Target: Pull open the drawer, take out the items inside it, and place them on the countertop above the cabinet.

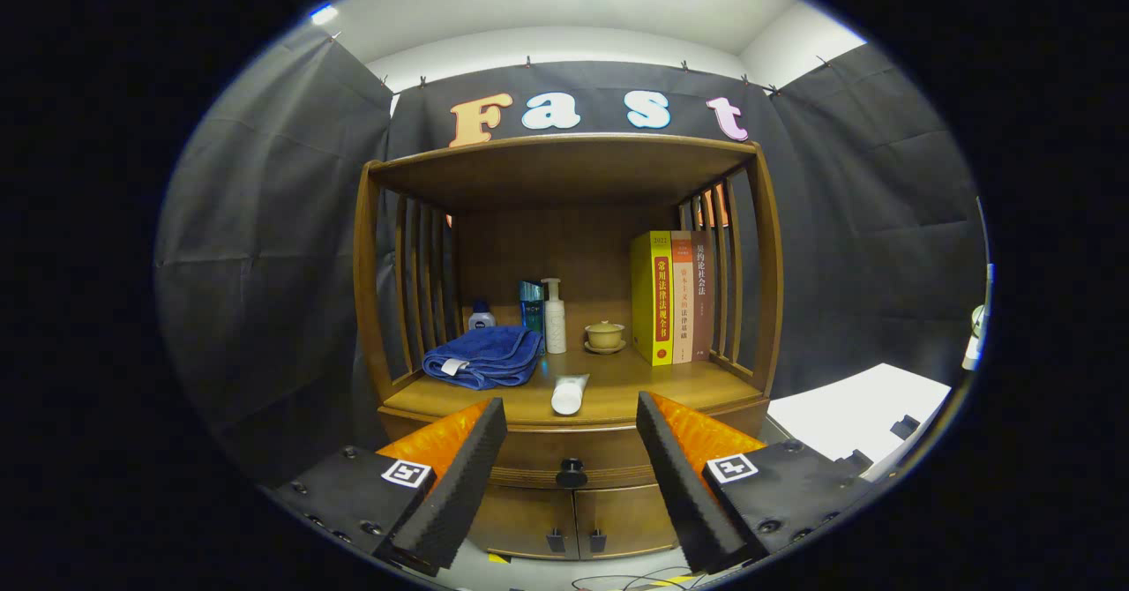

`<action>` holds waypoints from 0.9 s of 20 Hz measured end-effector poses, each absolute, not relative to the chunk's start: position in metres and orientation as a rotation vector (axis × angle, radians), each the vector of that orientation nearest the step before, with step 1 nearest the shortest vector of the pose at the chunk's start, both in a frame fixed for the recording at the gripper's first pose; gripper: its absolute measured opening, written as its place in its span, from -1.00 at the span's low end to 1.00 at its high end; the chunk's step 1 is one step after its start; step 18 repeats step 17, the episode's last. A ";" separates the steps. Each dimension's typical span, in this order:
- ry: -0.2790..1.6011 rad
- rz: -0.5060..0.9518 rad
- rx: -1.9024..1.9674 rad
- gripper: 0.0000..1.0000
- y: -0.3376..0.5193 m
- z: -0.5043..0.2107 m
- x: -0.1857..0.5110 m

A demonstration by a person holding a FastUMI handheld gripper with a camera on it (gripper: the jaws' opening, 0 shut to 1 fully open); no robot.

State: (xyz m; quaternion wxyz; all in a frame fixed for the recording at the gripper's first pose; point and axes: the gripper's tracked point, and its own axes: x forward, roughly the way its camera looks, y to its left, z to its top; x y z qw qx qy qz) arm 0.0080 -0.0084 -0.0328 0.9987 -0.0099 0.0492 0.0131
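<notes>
Hand-held gripper (571,476): released, fingers spread wide, holding nothing.
Drawer (571,452): closed, its dark knob (571,473) ahead, between the fingers.
Bench (617,388): beyond the fingertips, above the drawer.
On bench: white tube (569,393), blue towel (483,355), bottles, cup, books (672,296).

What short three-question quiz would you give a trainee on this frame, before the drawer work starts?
1. True or false: the drawer is already pulled open.
2. What lies on the countertop nearest the gripper: A) tube, B) blue towel, C) books?
3. Fill in: the drawer knob sits ____ the open fingers.

Key: 1 false, the drawer is shut. 2 A. 3 between, a little beyond them.
</notes>
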 end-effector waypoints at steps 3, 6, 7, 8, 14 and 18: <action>0.096 0.024 -0.017 0.95 -0.010 -0.033 0.009; 0.091 0.018 -0.027 0.95 -0.011 -0.032 0.008; 0.083 0.014 -0.034 0.95 -0.012 -0.029 0.008; 0.077 0.012 -0.038 0.95 -0.012 -0.028 0.008; 0.069 0.015 -0.039 0.96 -0.011 -0.026 0.007; 0.066 0.013 -0.027 0.95 -0.011 -0.026 0.007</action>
